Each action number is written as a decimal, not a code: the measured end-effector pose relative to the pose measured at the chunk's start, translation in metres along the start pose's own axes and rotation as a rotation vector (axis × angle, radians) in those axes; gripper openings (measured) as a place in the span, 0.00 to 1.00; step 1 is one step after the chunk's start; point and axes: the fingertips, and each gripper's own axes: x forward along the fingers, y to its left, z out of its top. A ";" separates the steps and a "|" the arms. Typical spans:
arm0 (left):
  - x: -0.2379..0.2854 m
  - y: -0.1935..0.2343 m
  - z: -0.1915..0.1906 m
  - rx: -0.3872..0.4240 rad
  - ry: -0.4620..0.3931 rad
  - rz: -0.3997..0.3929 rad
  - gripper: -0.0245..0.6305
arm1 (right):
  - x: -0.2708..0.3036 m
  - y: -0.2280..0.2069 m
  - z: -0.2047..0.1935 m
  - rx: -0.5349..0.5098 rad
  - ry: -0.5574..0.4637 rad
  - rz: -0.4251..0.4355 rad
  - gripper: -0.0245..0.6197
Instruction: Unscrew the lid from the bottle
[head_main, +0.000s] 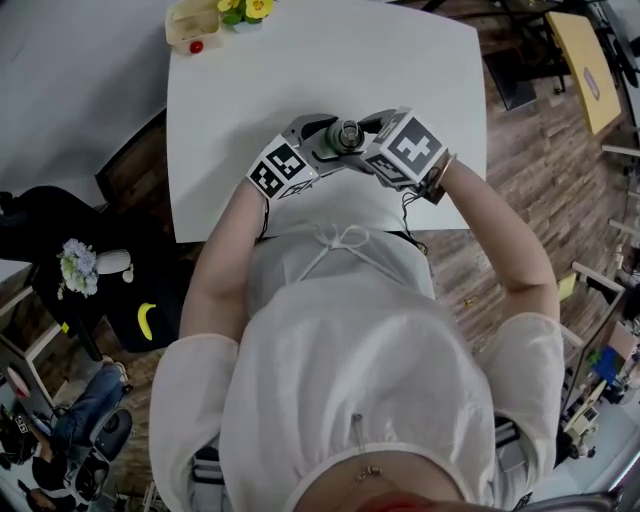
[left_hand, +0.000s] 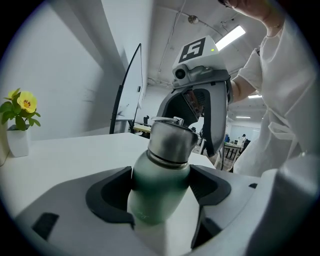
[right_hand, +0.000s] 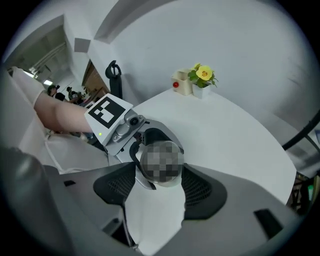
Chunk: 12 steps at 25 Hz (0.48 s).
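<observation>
Left tool pads were clamped on the green body of the metal bottle, just below its steel-coloured lid, which was seated on the neck. In the head view the bottle sat at frame centre, over the lower edge of the white tabletop. Right tool straddled the lid from above with its jaws wide and its pads just clear of the metal, gripping nothing.

Probable faults:
- Closing off-centre on the smooth lid would let the pads slip.
- Insufficient clamp force from the left tool would let the rounded body rotate with the lid.
- A freed lid could drop; a tilted bottle could spill.

Bottle contents were not visible. At the upper left of the tabletop, a white pot held a yellow flower. Beside it, a cream holder carried a red ball.
</observation>
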 end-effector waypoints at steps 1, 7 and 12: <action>0.000 0.000 0.000 0.000 -0.001 0.001 0.60 | 0.001 0.001 0.002 0.025 -0.016 -0.009 0.50; 0.000 -0.001 0.002 -0.002 0.000 0.003 0.60 | -0.003 -0.005 0.009 0.133 -0.071 -0.087 0.45; 0.001 0.000 0.001 0.001 0.003 0.002 0.60 | 0.000 -0.003 0.007 0.066 -0.059 -0.074 0.45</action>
